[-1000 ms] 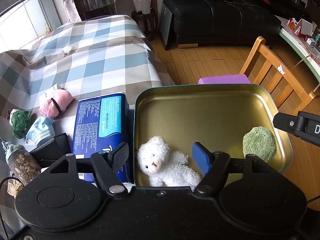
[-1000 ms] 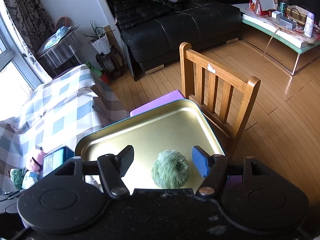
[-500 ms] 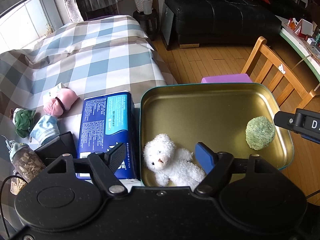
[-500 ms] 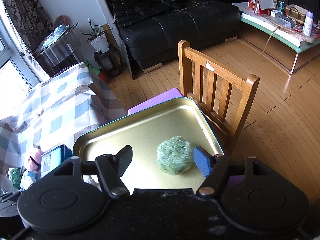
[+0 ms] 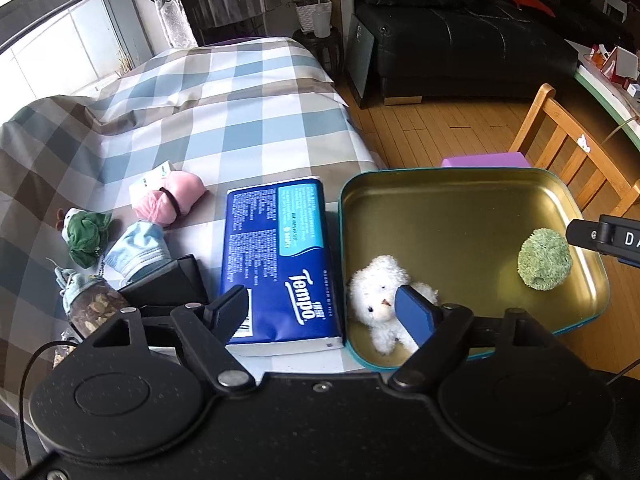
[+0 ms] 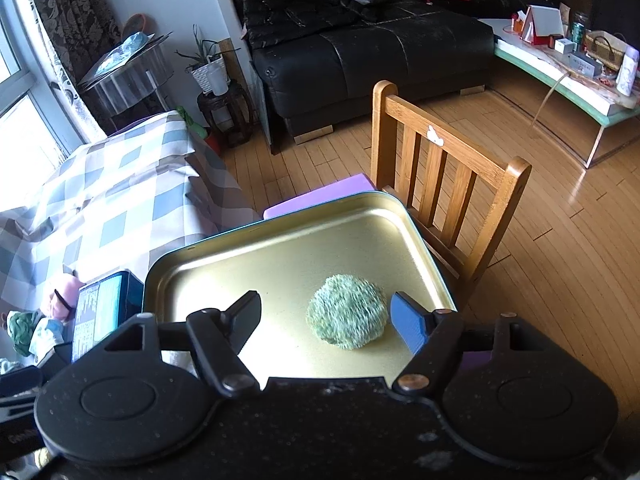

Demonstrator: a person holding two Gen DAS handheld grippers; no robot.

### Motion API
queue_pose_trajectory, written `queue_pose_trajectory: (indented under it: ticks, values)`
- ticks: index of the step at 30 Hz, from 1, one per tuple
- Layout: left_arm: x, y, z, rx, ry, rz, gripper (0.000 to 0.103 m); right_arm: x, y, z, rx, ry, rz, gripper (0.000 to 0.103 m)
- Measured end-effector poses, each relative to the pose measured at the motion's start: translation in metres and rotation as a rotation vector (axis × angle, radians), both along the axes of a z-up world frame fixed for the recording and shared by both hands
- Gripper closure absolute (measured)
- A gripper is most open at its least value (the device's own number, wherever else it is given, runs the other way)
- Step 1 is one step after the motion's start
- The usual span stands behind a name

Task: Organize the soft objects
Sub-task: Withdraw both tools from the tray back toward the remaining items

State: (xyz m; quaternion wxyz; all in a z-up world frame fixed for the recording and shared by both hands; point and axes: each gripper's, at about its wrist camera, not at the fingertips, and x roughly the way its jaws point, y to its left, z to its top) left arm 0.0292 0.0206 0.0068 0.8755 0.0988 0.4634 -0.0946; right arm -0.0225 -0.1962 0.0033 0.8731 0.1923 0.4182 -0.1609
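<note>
Here the white plush dog (image 5: 380, 300) lies in the near left corner of the gold tin tray (image 5: 460, 208), its face turned toward the camera and its body running back to the right, partly hidden behind the blue pad of the left claw (image 5: 326, 312). That claw is released and its jaws are opening, nothing pressed between them; the left pad hangs over the blue tissue pack (image 5: 276, 256), whose long axis runs away from the camera beside the tray. The green fuzzy ball (image 6: 346, 322) sits in the tray between the pads of the right claw (image 6: 326, 320), nearer the blue one; this claw is also released and opening, with no pad pressing the ball. Only the left view shows the dog, and the pink pouch (image 5: 172, 196), green plush (image 5: 84, 234) and light-blue bundle (image 5: 138, 250) clearly, on the checked bedcover (image 5: 224, 120). The right view alone shows the whole wooden chair (image 6: 448, 200).
</note>
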Motion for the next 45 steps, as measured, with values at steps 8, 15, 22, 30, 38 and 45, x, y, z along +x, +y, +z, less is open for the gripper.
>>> queue_pose_trajectory:
  ticks: [8, 15, 22, 30, 38, 45]
  values:
    - [-0.003, 0.054, 0.01, 0.016, -0.033, 0.074, 0.02, -0.003, 0.019, 0.001, -0.062, -0.011, 0.059, 0.027]
    - [-0.002, 0.11, 0.012, 0.029, -0.038, 0.176, 0.02, -0.006, 0.042, 0.001, -0.114, -0.018, 0.131, 0.025]
    - [0.004, 0.171, 0.011, 0.011, -0.025, 0.32, 0.019, -0.008, 0.063, 0.0, -0.147, -0.022, 0.192, 0.024]
    - [0.014, 0.226, 0.002, 0.005, -0.006, 0.437, 0.018, -0.027, 0.117, -0.007, -0.148, -0.054, 0.326, 0.024]
    - [0.03, 0.255, -0.007, -0.011, 0.003, 0.484, 0.018, -0.046, 0.183, -0.004, -0.065, -0.117, 0.485, 0.024]
    - [0.043, 0.272, -0.017, -0.055, 0.029, 0.507, 0.018, -0.044, 0.23, -0.007, 0.006, -0.088, 0.542, 0.024]
